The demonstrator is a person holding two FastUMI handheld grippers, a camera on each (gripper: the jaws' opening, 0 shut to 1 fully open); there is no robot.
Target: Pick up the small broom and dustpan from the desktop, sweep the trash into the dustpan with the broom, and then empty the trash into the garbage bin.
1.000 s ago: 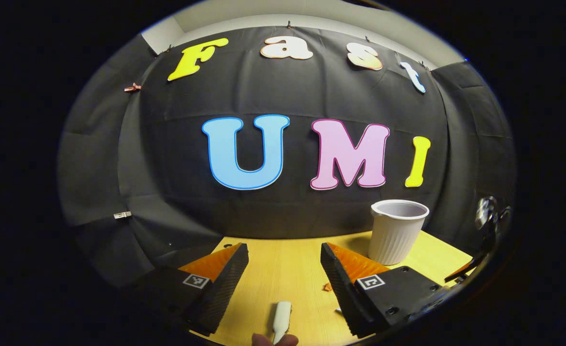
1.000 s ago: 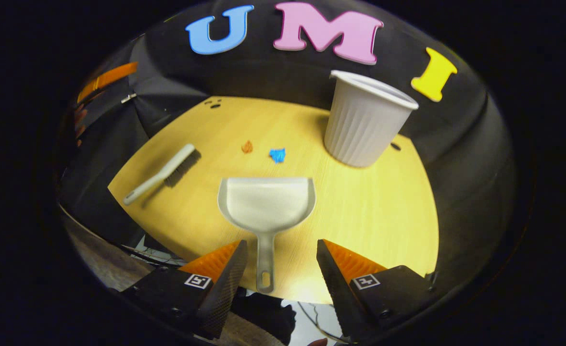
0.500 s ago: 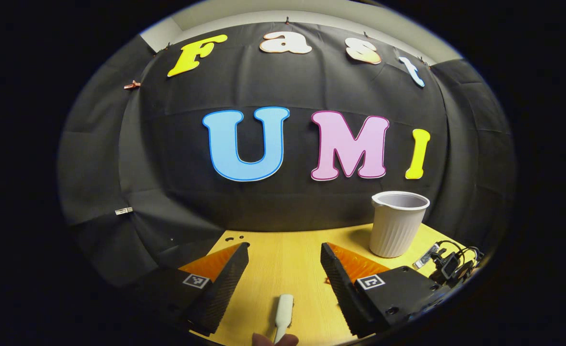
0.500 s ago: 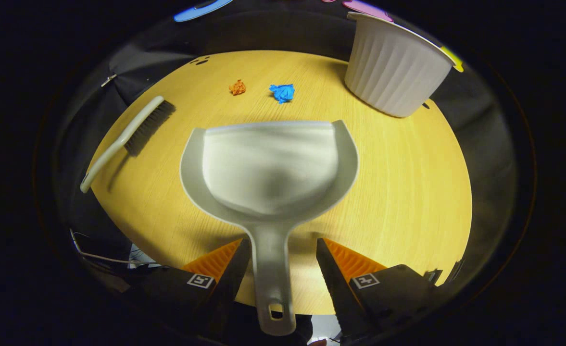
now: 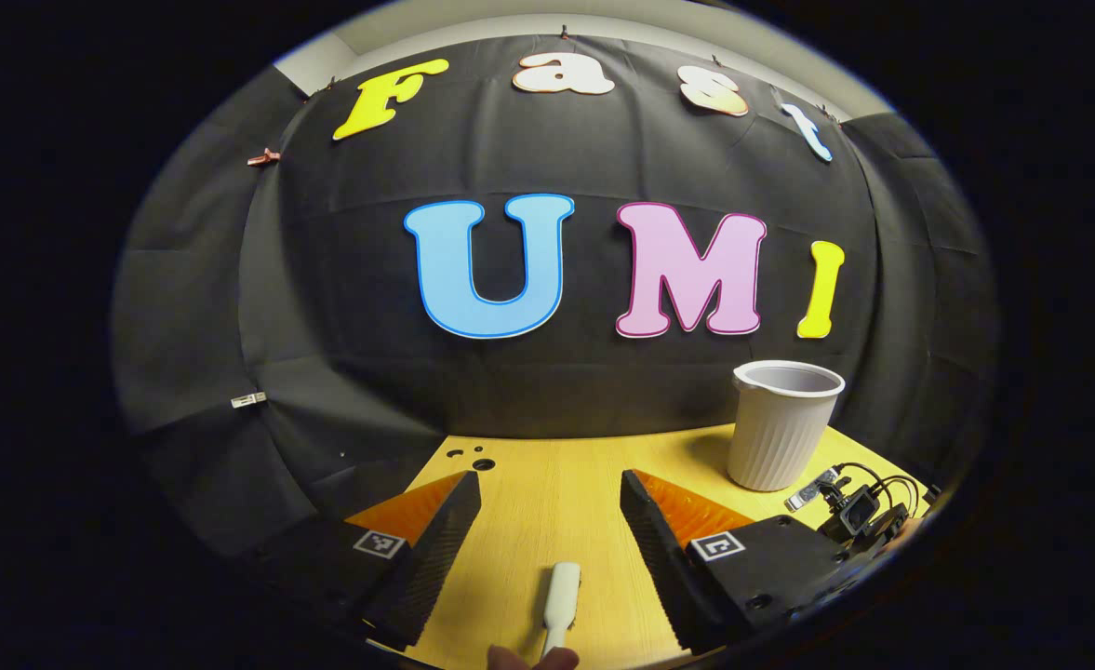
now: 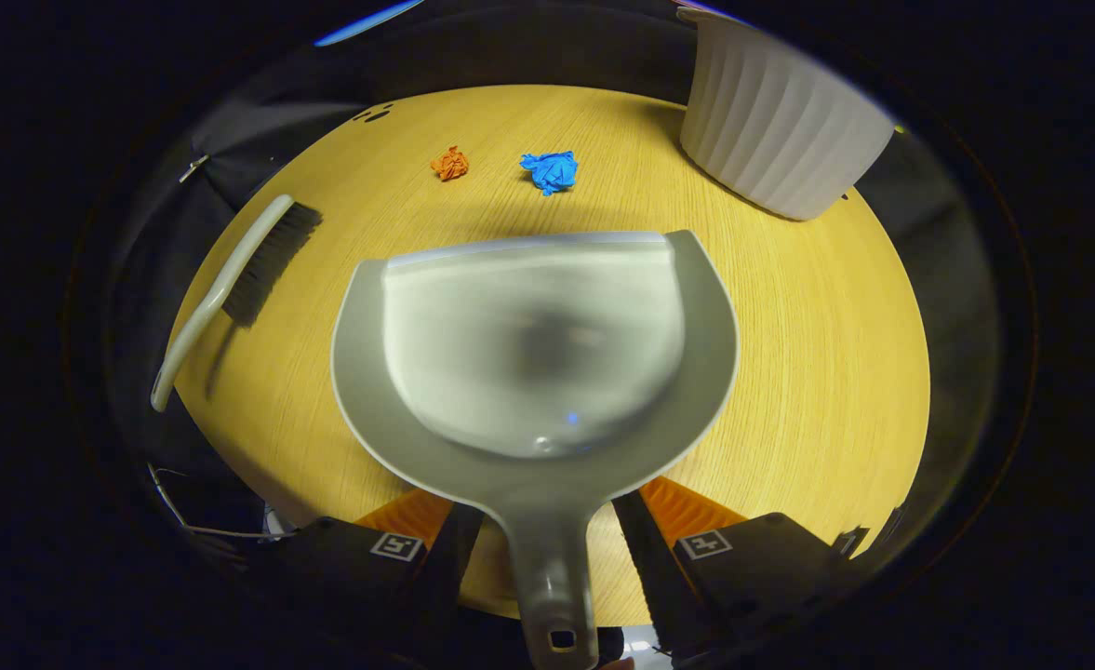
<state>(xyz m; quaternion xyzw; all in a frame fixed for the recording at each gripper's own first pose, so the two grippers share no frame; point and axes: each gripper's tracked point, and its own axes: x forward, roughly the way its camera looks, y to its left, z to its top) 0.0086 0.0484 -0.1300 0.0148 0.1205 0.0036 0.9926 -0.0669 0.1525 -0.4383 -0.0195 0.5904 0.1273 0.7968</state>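
In the right gripper view a grey dustpan (image 6: pixel 538 344) lies flat on the wooden table (image 6: pixel 789 372). Its handle (image 6: pixel 552 577) runs back between the two fingers of my right gripper (image 6: pixel 547 507), which is open, with a gap showing on each side of the handle. The small broom (image 6: pixel 231 279) lies at the table's left edge, bristles facing right. Orange trash (image 6: pixel 450 163) and blue trash (image 6: pixel 552 172) sit beyond the pan's lip. The white ribbed bin (image 6: pixel 780 140) stands at the far right. My left gripper (image 5: pixel 550 484) is open above the broom's handle end (image 5: pixel 561 596).
In the left gripper view the bin (image 5: pixel 782 428) stands at the right of the table (image 5: pixel 687 456), and the other gripper's body with cables (image 5: pixel 849 507) shows beside it. A fingertip (image 5: pixel 519 659) peeks in at the bottom edge. The booth's black cloth closes off the back.
My right gripper has come down and forward onto the dustpan, so its handle now lies deep between the open fingers. The left gripper has shifted only slightly.
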